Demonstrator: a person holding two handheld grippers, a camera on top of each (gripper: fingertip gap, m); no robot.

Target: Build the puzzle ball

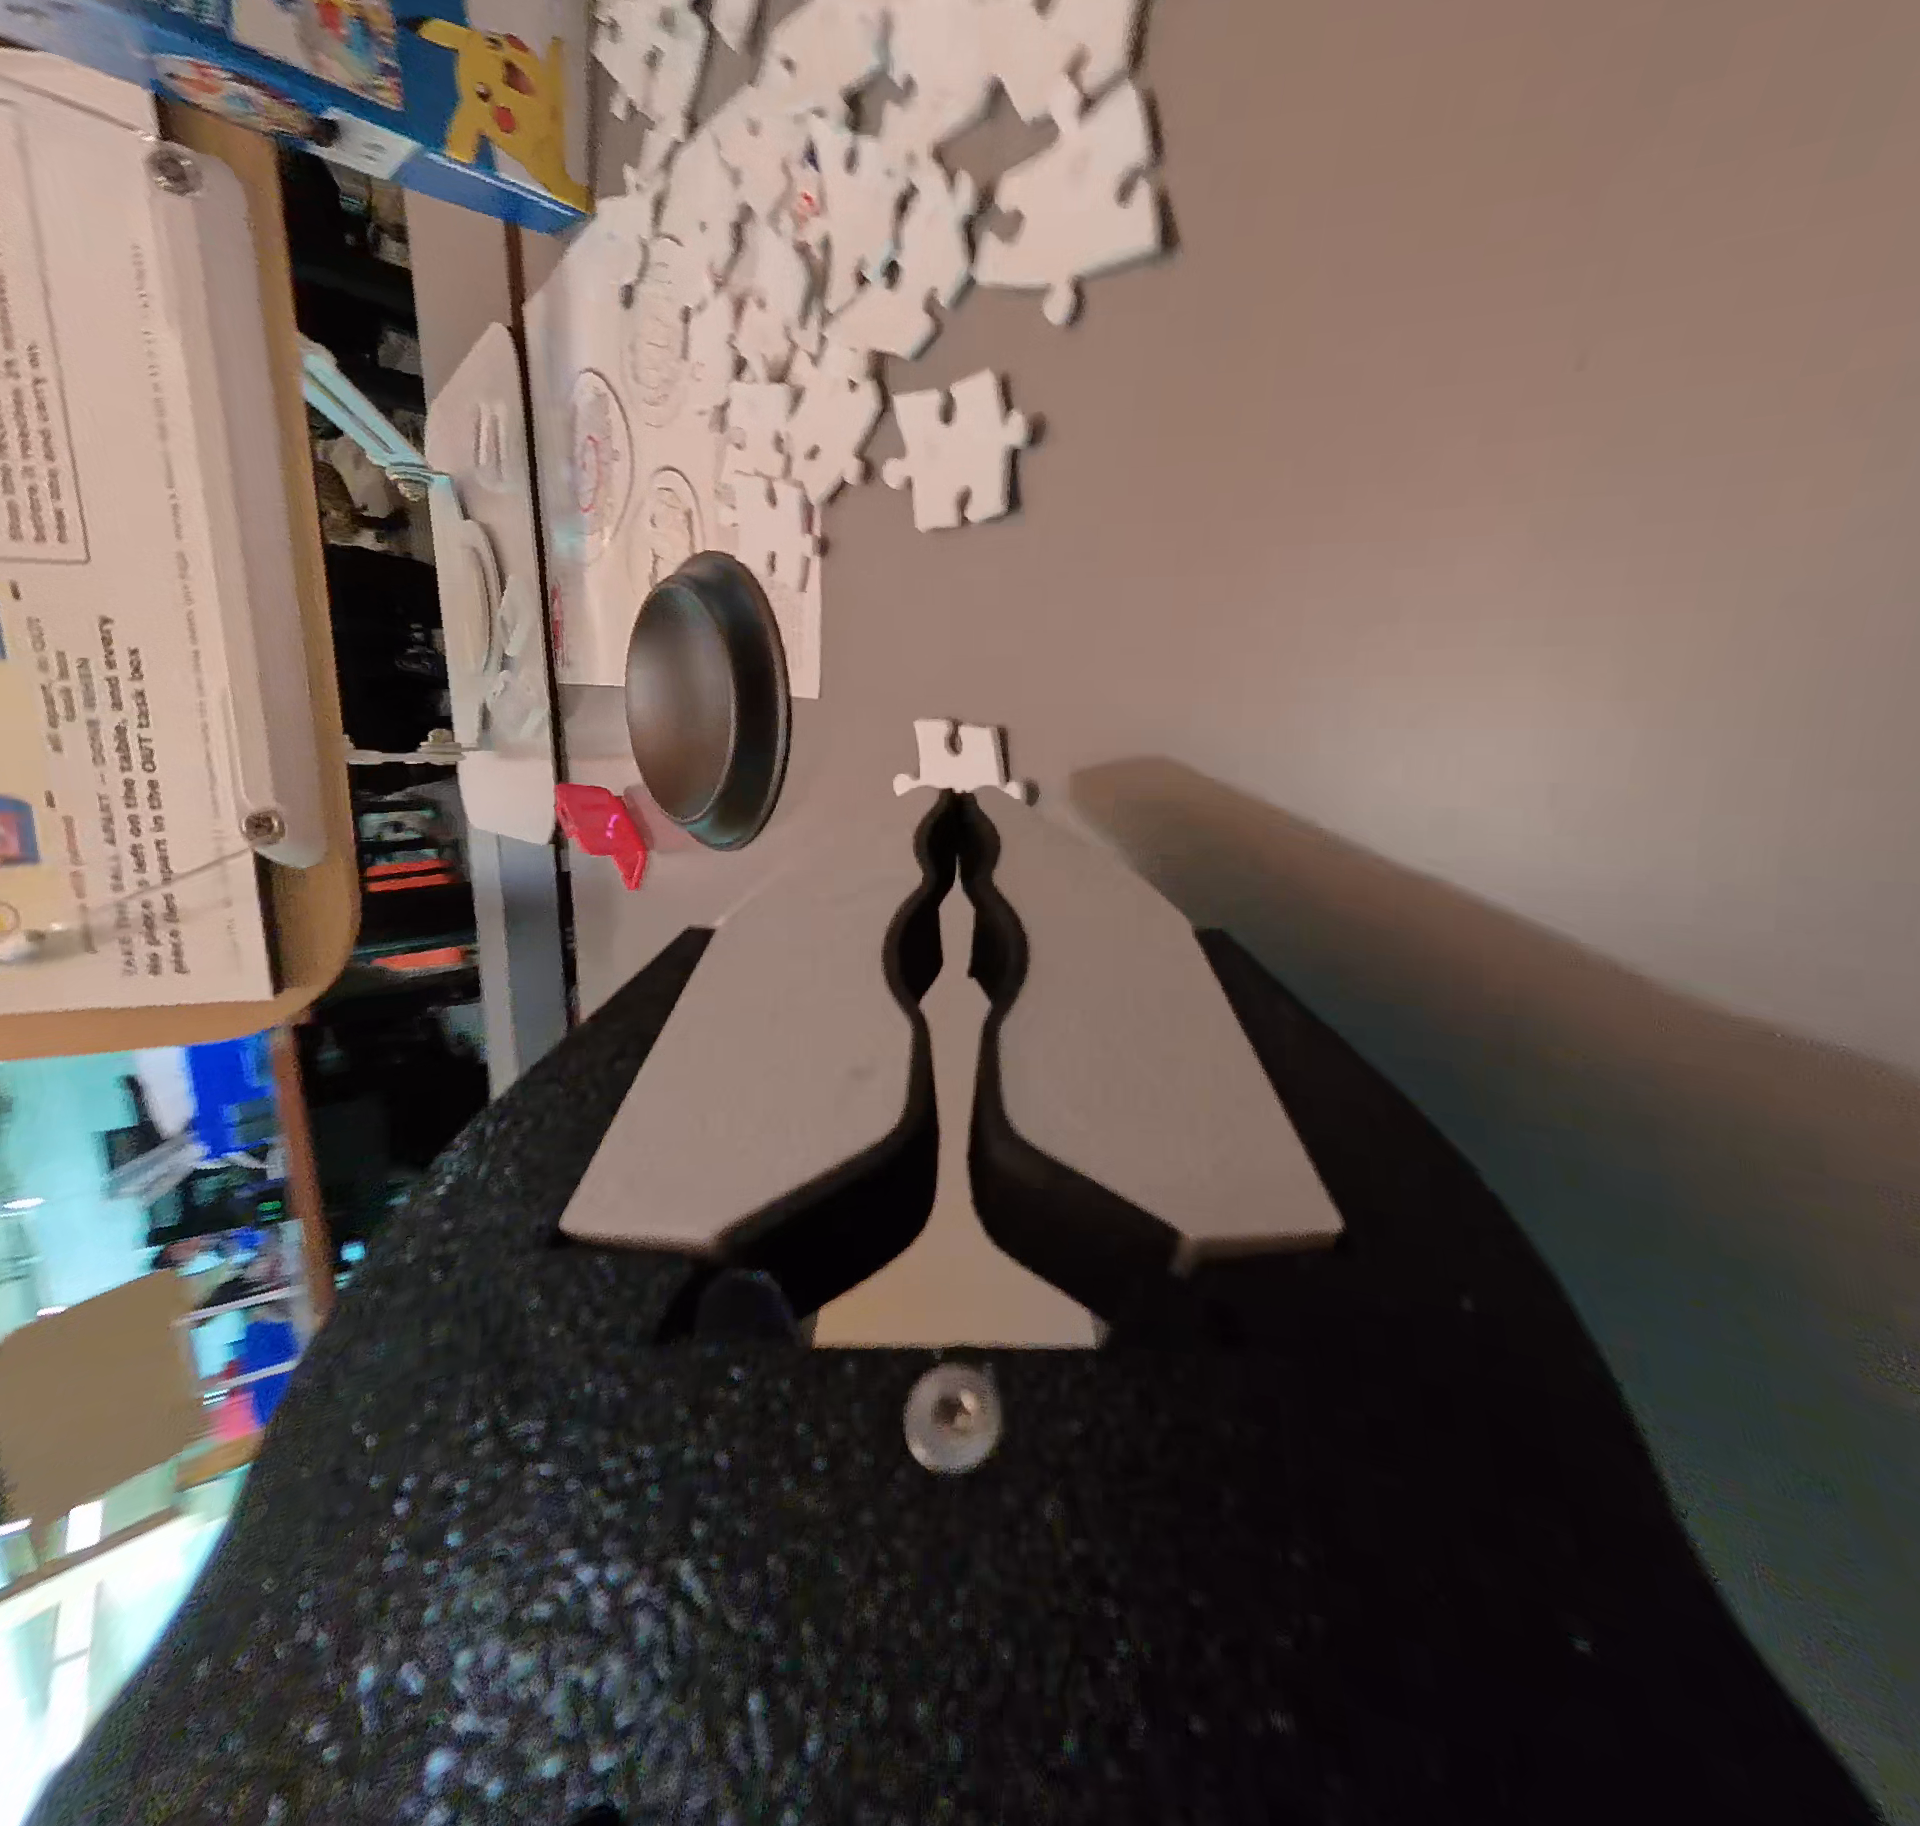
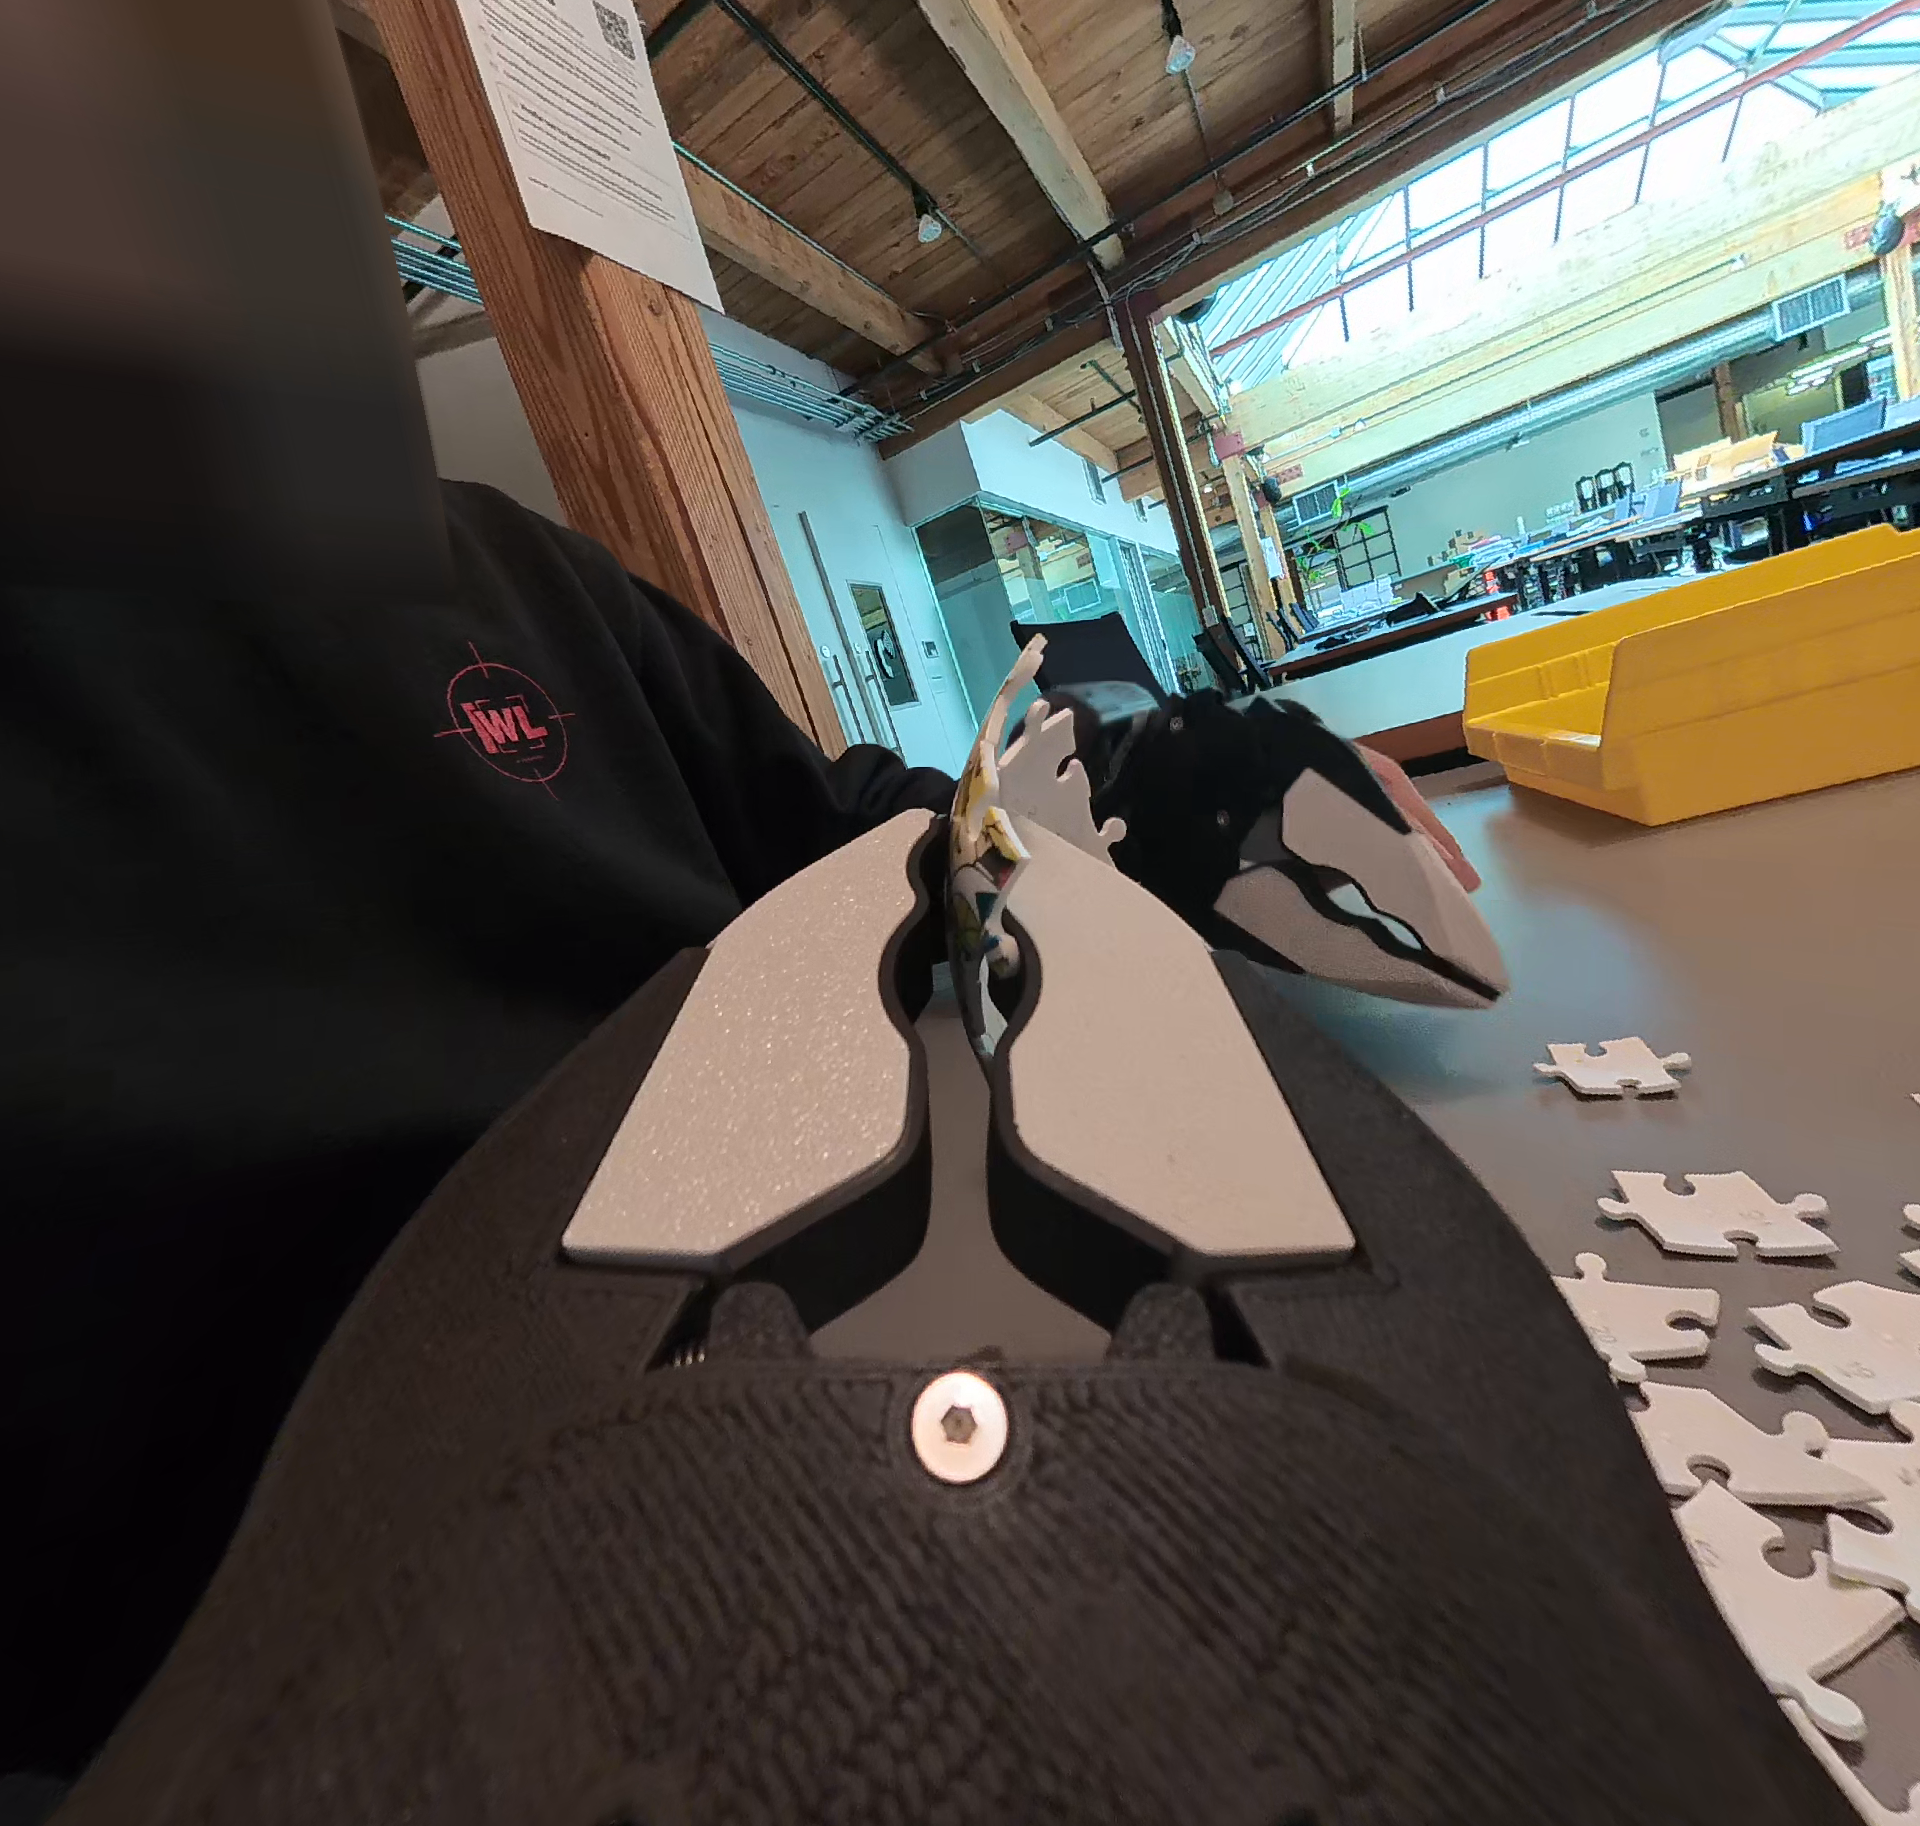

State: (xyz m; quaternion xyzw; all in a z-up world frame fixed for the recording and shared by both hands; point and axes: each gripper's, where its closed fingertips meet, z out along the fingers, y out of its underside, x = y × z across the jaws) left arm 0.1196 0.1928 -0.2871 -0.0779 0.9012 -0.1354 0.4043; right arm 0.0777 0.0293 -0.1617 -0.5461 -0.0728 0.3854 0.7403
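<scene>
grey table [image 1: 1558, 426], left claw [image 1: 958, 812] pinching white piece [image 1: 961, 758], right claw [image 2: 982, 903] clamping curved puzzle section [image 2: 982, 841]

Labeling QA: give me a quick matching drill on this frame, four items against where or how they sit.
Items:
1. single white piece
2. curved printed section
3. yellow bin
4. dark dish

States:
A. far on the table
B. clamped in right tool
C. on the instruction sheet's edge
D. pinched at left tool tips

Pairs: 1-D, 2-B, 3-A, 4-C
</scene>
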